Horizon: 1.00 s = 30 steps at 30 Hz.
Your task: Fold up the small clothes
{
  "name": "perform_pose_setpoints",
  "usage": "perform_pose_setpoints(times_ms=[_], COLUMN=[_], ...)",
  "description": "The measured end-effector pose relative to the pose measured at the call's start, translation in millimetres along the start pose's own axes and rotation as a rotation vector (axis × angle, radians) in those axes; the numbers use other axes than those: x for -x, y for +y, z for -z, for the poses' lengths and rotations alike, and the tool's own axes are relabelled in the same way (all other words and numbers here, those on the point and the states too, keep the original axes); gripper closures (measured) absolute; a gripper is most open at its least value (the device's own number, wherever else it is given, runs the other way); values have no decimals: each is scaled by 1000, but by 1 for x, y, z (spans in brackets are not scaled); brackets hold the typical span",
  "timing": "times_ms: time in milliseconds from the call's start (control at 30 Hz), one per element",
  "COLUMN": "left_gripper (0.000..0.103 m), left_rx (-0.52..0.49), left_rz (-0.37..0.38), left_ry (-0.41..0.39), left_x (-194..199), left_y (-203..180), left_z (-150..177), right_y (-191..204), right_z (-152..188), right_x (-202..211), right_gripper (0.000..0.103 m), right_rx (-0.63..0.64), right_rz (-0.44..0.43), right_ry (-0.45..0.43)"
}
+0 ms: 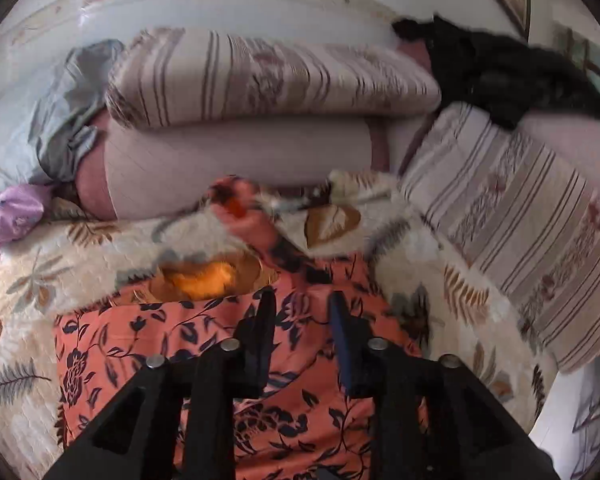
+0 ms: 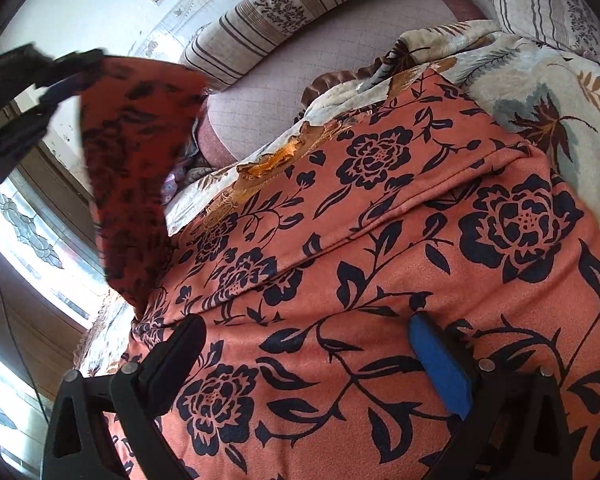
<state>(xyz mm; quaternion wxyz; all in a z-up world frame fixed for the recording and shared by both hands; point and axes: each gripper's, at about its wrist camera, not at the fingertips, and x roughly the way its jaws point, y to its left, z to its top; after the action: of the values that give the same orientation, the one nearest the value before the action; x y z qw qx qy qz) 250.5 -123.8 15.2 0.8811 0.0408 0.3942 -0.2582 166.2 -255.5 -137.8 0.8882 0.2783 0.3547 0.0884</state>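
Garment (image 2: pixel 380 264), a soft orange knit printed with navy roses and vines, lies across a quilted leaf-patterned bedspread (image 1: pixel 28 280) on the bed. Left tongs (image 2: pixel 56 80) are clamped on one corner, raising it as a limp, hanging flap. Right tongs (image 2: pixel 304 344) stand apart over the flat fabric, gripping nothing. Striped, plump pillows (image 1: pixel 260 76) and a crumpled black cloth (image 1: pixel 500 76) lie behind.
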Motion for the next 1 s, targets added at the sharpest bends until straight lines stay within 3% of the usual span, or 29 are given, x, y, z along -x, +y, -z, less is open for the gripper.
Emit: perform_pose_setpoints(times_ms=[67,133,200,333,433,500,633,733,800,867,933,967,1000], left_gripper=[68,68,65,43,43,43,43,43,43,43,43,43,43], left_rx=[9,89,175,304,375,450,594,609,615,605,599,603,610], left_rz=[-21,-46,-92,-211,-284,-285,-239,-239,-236,-229,-234,-229,-223], left_ry=[137,164,128,16,-36,-41,-74,-93,-94,-128,-131,-127,-117], left_x=[-31,-33,-10,36,53,52,52,52,52,55,53,53,51], left_y=[1,27,56,122,168,195,230,237,239,238,238,239,240], left_z=[26,46,68,103,129,144,169,179,176,171,168,168,168], right_y=[-1,-3,-5,-11,-23,-31,-42,-50,-51,-49,-43,-41,-40], right_z=[-1,-1,-2,-10,-31,-53,-103,-127,-131,-130,-127,-126,-124], right_x=[2,5,9,23,44,45,25,-3,-20,-32,-42,-47,-49], right_gripper=[1,1,1,1,1,1,1,4,15,38,52,68,74], right_rx=[-10,-25,-39,-133,-265,-329,-305,-252,-196,-143,-73,-45,-29], right_rz=[-13,-32,-42,-64,-104,-117,-9,156,224,275,348,386,422], right_ry=[-5,-11,-17,-17,-69,-67,-48,46,113,165,207,237,256])
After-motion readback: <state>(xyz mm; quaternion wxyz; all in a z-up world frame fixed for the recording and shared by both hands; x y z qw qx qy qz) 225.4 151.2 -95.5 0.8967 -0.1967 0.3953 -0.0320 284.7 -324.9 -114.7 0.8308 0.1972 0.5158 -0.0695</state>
